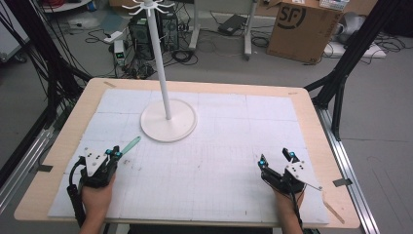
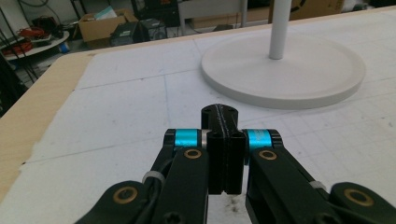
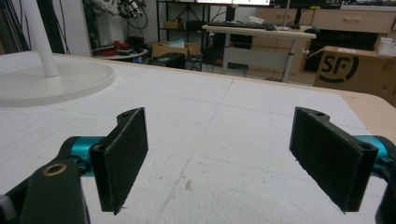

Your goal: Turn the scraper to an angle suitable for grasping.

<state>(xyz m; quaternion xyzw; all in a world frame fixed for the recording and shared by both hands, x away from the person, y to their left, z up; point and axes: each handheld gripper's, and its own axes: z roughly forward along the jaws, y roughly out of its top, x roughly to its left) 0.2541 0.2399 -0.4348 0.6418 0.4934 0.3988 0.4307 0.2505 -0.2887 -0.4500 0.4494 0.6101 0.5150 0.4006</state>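
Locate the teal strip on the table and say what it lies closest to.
In the high view the teal strip sits at the table's left, at the left gripper tips, just short of the white stand base.

At the bottom centre of the frame, the left hand-held gripper (image 2: 224, 149) is showing its two black jaws pressed together, nothing visible between them. Beyond, at upper right, a white round stand base (image 2: 280, 81) with its pole is sitting on the bench (image 2: 42, 107), whose white gridded sheet is lying underneath.
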